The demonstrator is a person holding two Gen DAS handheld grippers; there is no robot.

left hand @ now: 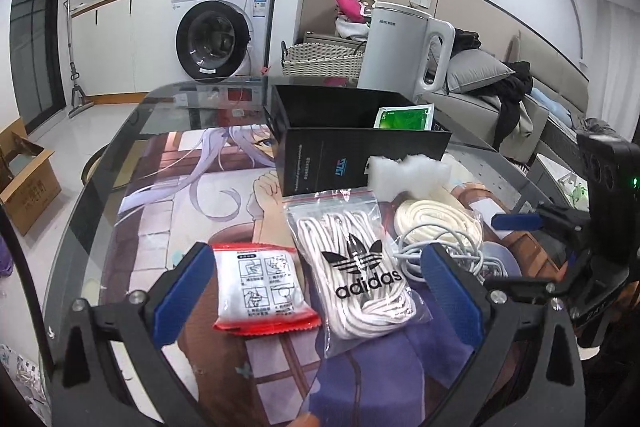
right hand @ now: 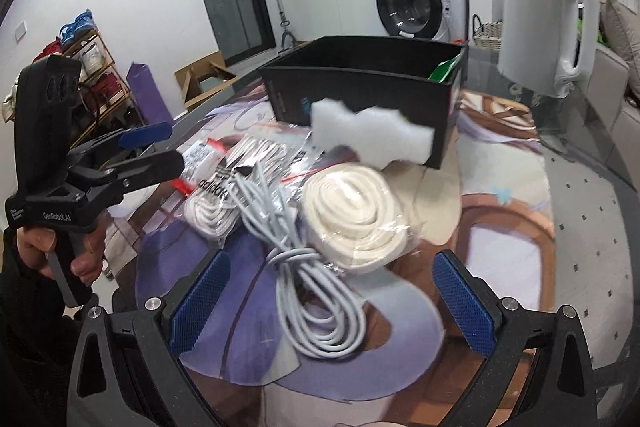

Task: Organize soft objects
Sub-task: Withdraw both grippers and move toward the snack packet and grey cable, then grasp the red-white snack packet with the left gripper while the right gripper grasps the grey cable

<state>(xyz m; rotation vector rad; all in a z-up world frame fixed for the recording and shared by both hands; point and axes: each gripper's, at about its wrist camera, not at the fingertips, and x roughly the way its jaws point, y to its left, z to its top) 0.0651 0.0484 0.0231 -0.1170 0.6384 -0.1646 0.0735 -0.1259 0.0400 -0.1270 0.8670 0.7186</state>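
Two grippers hover over the glass surface (left hand: 120, 155), the left gripper (left hand: 320, 291) with its fingers spread wide and holding nothing, the right gripper (right hand: 332, 299) likewise agape above the grey cable bundle (right hand: 316, 307). Seen from the left wrist, a red-edged packet (left hand: 262, 289) lies at 6 o'clock beside the bagged white laces (left hand: 360, 267), the cream rope coil (left hand: 436, 219) at 3 o'clock. White foam (left hand: 408, 173) leans on the black box (left hand: 340, 147) at 12, a green sachet (left hand: 404, 117) inside.
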